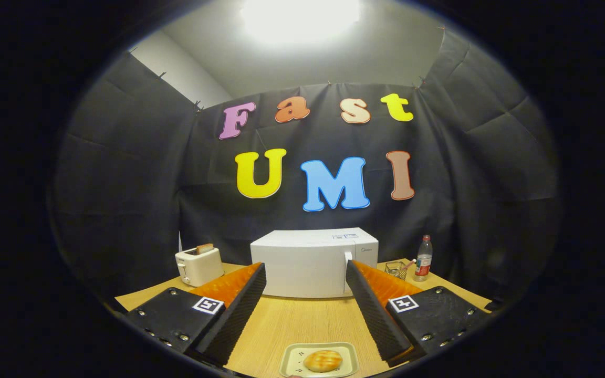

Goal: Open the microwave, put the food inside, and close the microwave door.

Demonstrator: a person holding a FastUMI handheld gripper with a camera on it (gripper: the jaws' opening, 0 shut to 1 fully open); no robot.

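Wooden tabletop [308, 320] carries a plate [293, 361] with the bun [323, 360] nearest, lying between the fingers of the gripper [305, 304], which stand wide apart and hold nothing; beyond them sits the closed microwave [308, 262]. Opening comes first, I judge; hook one finger behind the handle [348, 270] and pull gently outward.

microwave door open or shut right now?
Shut. The door of the white microwave sits flush with its front, handle flat against it, no interior visible. The gripper is open, fingers spread, short of it.
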